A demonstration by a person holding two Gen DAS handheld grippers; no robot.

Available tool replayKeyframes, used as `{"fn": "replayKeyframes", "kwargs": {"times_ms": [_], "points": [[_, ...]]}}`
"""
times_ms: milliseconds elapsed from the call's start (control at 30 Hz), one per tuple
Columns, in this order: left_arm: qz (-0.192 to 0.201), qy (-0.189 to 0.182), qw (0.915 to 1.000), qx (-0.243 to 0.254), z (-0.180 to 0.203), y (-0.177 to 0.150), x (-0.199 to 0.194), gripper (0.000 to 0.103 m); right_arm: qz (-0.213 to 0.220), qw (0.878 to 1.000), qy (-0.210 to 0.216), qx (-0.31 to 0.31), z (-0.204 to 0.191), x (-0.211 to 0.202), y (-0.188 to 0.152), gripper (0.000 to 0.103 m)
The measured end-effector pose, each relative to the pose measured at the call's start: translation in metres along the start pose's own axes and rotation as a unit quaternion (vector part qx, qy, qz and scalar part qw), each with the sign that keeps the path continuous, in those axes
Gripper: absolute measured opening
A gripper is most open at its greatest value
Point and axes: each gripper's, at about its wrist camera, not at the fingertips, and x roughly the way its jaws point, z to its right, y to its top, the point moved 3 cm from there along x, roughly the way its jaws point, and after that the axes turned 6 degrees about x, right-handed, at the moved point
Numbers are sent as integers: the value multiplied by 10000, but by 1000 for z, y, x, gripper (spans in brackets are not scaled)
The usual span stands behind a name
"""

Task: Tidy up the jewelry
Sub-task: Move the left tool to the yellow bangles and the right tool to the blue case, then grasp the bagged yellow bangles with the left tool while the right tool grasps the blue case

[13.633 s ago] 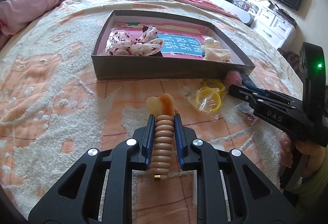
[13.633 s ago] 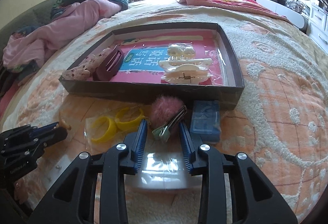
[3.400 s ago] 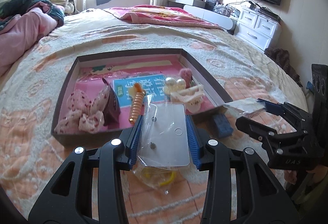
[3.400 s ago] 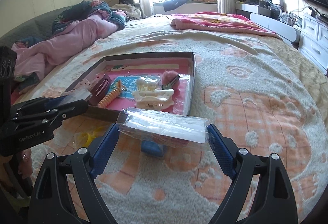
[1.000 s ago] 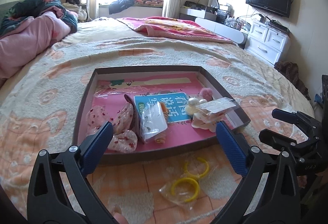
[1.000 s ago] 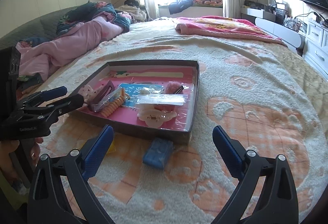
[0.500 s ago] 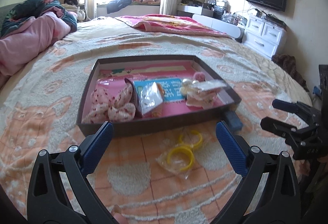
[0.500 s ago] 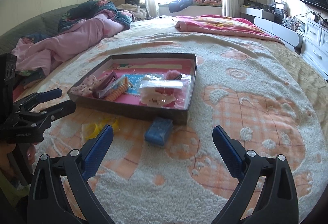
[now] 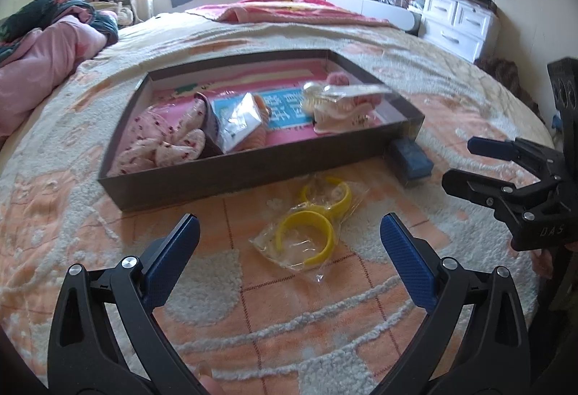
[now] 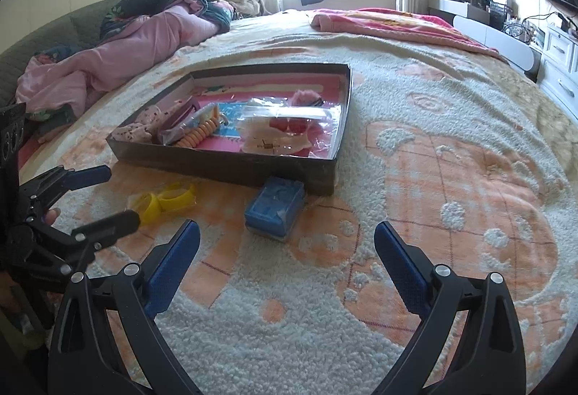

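I've got both tongs spread, empty: left (image 9: 289, 243) over yellow bangles (image 9: 307, 232), right (image 10: 287, 247) nr blue box (image 10: 274, 207).

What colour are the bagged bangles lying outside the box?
Yellow bangles; clearest in the left wrist view.

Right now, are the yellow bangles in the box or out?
Out. The bagged yellow bangles lie on the blanket just in front of the box, between the open left gripper fingers.

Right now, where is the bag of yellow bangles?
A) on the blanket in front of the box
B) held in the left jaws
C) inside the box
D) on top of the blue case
A: the bag of yellow bangles lies on the blanket just outside the box wall, ahead of the open left gripper.
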Motion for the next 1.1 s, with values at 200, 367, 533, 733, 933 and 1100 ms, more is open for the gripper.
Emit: {"fn": "replayKeyframes", "kwargs": {"times_ms": [200,367,533,733,933,1100], "points": [[-169,-149,9997,-15,-1,0,15,84,-160,9999,-3,50,0,18,4,94],[-353,-261,9990,-9,1,-2,26,66,-351,9993,-35,133,-2,33,6,85],[-380,-365,9986,13,5,-2,28,57,-489,9983,-206,226,-1,46,6,77],[-390,-387,9985,14,6,-2,28,51,-529,9980,-301,161,-5,51,6,56],[-374,-400,9985,-60,6,-2,27,47,-462,9984,-314,18,-8,47,4,35],[-338,-405,9985,-117,6,-3,22,35,-424,9988,-247,20,-7,40,2,34]]}}
